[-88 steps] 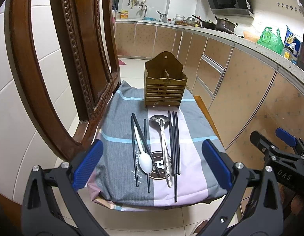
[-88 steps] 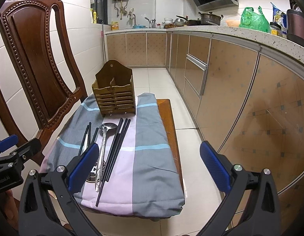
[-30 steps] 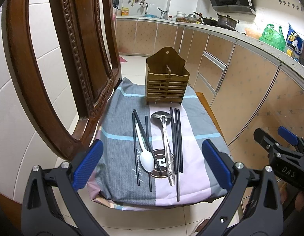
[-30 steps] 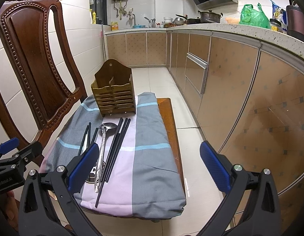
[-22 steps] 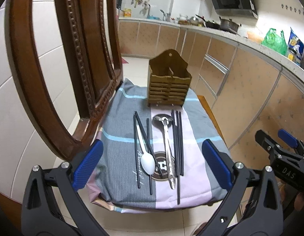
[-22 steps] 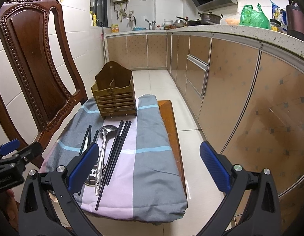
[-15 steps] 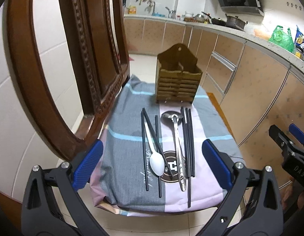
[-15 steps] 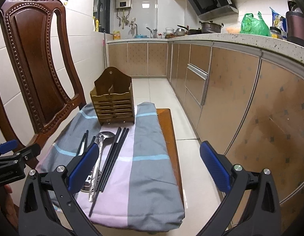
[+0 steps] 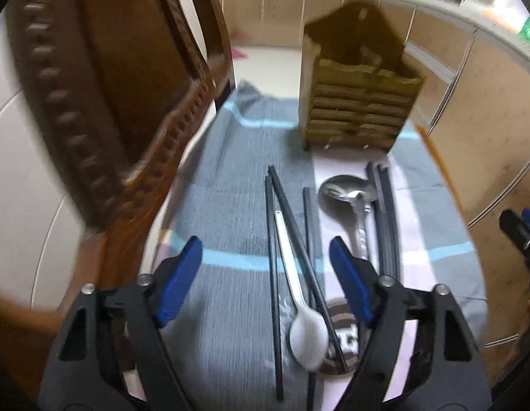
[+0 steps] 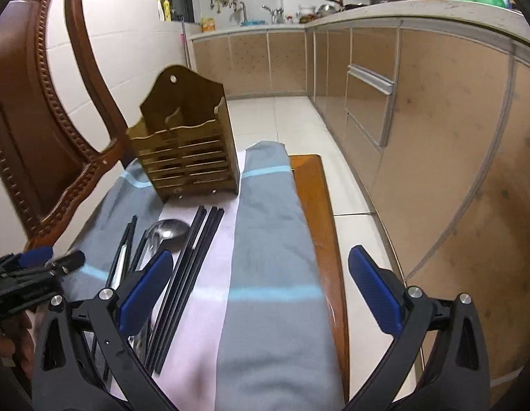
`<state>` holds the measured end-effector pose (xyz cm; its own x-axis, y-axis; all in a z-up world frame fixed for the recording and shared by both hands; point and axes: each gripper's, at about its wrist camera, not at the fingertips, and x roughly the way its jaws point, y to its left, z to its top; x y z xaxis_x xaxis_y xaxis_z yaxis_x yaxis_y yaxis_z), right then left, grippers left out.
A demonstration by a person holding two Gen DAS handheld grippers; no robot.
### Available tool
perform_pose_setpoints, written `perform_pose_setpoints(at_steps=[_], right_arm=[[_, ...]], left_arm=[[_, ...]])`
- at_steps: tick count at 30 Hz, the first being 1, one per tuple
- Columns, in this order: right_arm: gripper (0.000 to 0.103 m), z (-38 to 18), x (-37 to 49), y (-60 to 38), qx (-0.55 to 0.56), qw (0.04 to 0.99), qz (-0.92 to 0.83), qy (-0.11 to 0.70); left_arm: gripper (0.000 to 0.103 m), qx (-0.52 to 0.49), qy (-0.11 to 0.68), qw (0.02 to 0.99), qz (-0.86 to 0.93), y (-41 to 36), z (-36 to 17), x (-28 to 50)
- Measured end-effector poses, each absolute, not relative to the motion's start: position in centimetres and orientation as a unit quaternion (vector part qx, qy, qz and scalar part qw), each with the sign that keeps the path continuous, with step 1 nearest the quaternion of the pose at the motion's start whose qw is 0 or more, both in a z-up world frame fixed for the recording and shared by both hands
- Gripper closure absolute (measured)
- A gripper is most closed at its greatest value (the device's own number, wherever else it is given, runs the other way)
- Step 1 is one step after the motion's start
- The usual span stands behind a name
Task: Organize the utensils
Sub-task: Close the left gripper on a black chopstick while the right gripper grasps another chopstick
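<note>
A wooden utensil holder [image 9: 357, 102] stands at the far end of a cloth-covered stool; it also shows in the right wrist view [image 10: 186, 150]. In front of it lie black chopsticks [image 9: 292, 226], a white spoon [image 9: 300, 311], a steel ladle [image 9: 354, 195] and more black chopsticks [image 10: 193, 267]. My left gripper [image 9: 265, 284] is open, low over the white spoon and the left chopsticks. My right gripper [image 10: 258, 291] is open over the grey cloth [image 10: 271, 274], right of the utensils.
A carved wooden chair back [image 9: 127, 85] rises close on the left. Kitchen cabinets [image 10: 419, 120] run along the right. The stool's bare wooden edge [image 10: 319, 205] shows right of the cloth, with tiled floor [image 10: 285, 116] beyond.
Both grippers have moved forward and down toward the stool. The left gripper now hangs directly over the white spoon and left chopsticks. The utensils have not moved.
</note>
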<state>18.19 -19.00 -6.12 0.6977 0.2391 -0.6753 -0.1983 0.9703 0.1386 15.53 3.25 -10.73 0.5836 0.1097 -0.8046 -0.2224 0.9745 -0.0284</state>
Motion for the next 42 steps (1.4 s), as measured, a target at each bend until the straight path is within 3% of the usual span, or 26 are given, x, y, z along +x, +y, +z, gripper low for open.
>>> perform_pose_setpoints(at_steps=[2, 7, 11, 28, 31, 34, 38, 42], right_arm=[[0.024, -7.3, 20.1, -18.5, 0.042, 0.907, 0.123, 0.400], [0.038, -9.9, 24.3, -15.2, 0.013, 0.890, 0.118, 0.440], [0.041, -11.6, 26.6, -13.7, 0.000, 0.883, 0.108, 0.457], [0.044, -14.4, 29.6, -10.2, -0.068, 0.879, 0.086, 0.464], [0.052, -14.4, 30.0, -10.4, -0.066, 0.879, 0.093, 0.464], [0.069, -14.3, 30.2, -9.8, -0.074, 0.878, 0.108, 0.460], [0.082, -14.3, 30.3, -9.5, -0.067, 0.877, 0.124, 0.459], [0.089, -14.3, 30.9, -10.4, -0.032, 0.873, 0.144, 0.465]], left_arm=[[0.037, -0.058, 0.460, 0.880, 0.100, 3.5, -11.6, 17.3], [0.042, -0.057, 0.482, 0.866, 0.117, 5.2, -13.4, 20.1], [0.051, -0.054, 0.497, 0.859, 0.110, 5.8, -14.6, 21.3], [0.051, -0.072, 0.516, 0.846, 0.111, 6.2, -16.7, 24.5], [0.053, -0.077, 0.515, 0.846, 0.111, 6.4, -16.8, 25.2], [0.057, -0.081, 0.515, 0.846, 0.111, 6.7, -16.8, 26.1], [0.066, -0.085, 0.513, 0.847, 0.110, 6.9, -17.0, 27.6], [0.095, -0.091, 0.510, 0.849, 0.103, 7.2, -17.1, 28.3]])
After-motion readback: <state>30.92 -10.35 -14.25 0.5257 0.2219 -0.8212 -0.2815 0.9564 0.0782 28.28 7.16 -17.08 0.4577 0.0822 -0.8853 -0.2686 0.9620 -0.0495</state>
